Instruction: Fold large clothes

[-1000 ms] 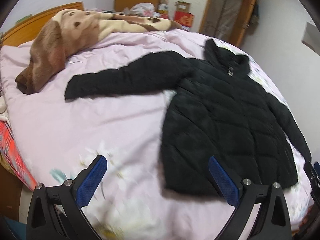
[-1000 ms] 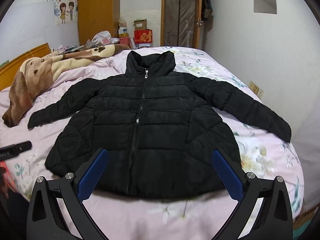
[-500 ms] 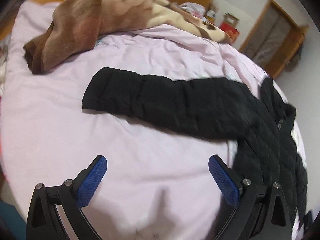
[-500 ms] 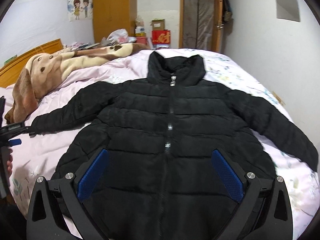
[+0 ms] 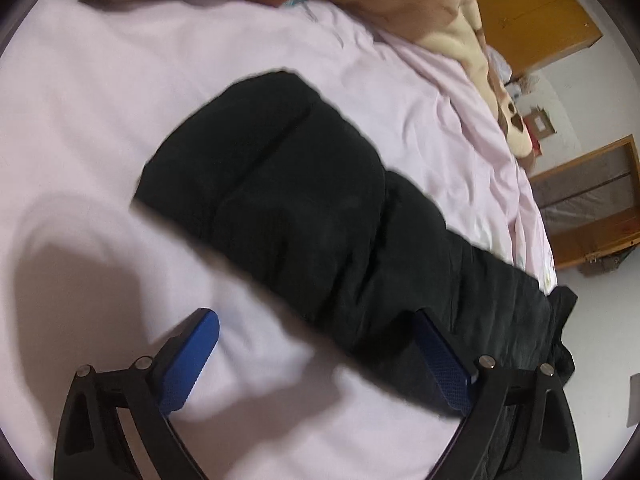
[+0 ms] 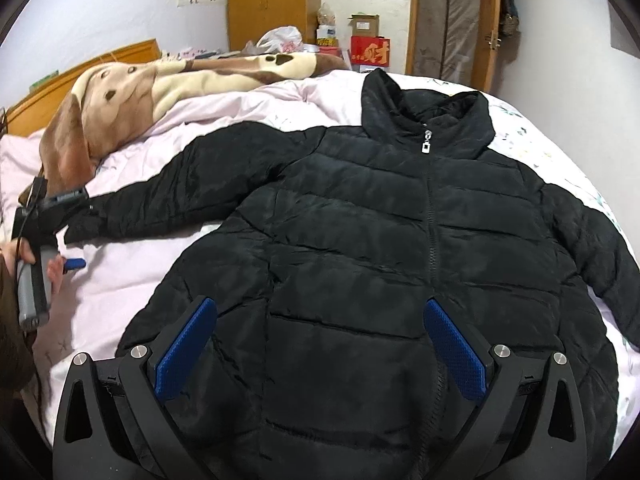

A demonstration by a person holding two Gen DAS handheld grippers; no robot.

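A black puffer jacket (image 6: 400,248) lies face up and zipped on the pink bed (image 6: 120,304), both sleeves spread out. My right gripper (image 6: 320,348) is open and empty, low over the jacket's lower front. My left gripper (image 5: 320,360) is open and empty, close above the cuff end of the jacket's left sleeve (image 5: 288,208); its right finger is over the sleeve, its left finger over the sheet. The left gripper also shows in the right wrist view (image 6: 60,232), at that sleeve's cuff.
A brown and cream blanket (image 6: 132,96) lies along the bed's far left by the wooden headboard (image 6: 80,68). A wardrobe (image 6: 272,0), boxes and bags (image 6: 360,48) stand behind the bed. A door (image 6: 452,20) is at the back right.
My left gripper has swung left and dropped close onto the left sleeve's cuff. My right gripper has moved forward and lower over the jacket body.
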